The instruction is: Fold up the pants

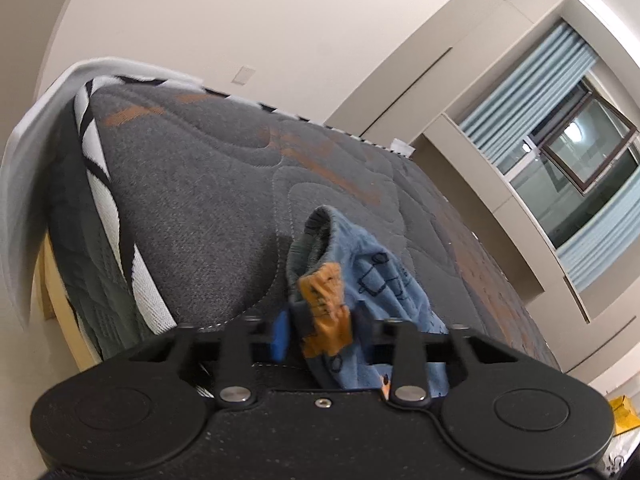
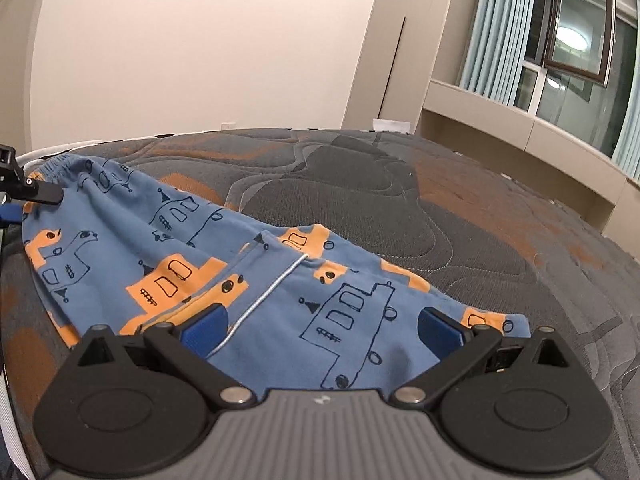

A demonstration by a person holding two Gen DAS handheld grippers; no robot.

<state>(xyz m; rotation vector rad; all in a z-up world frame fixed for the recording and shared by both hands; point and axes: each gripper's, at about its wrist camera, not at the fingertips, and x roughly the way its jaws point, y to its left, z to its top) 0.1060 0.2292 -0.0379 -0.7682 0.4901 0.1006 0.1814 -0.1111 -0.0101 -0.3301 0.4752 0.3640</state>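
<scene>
Blue children's pants (image 2: pixel 200 248) with orange and outlined truck prints lie on the grey quilted mattress (image 2: pixel 440 208). My right gripper (image 2: pixel 320 330) is open, its blue pads (image 2: pixel 438 330) spread over the near edge of the pants, holding nothing. My left gripper (image 1: pixel 298 330) is shut on the pants (image 1: pixel 360 276) at the waistband end, with cloth bunched up above its blue pad (image 1: pixel 280 334). The left gripper also shows at the far left of the right wrist view (image 2: pixel 40 194), pinching the elastic waistband.
The mattress has a striped white side edge (image 1: pixel 108 208) on a wooden bed frame. A wall cabinet ledge (image 2: pixel 520 132) and a window with pale blue curtains (image 2: pixel 496 28) stand to the right. A yellow object (image 1: pixel 624 416) lies on the floor at the right.
</scene>
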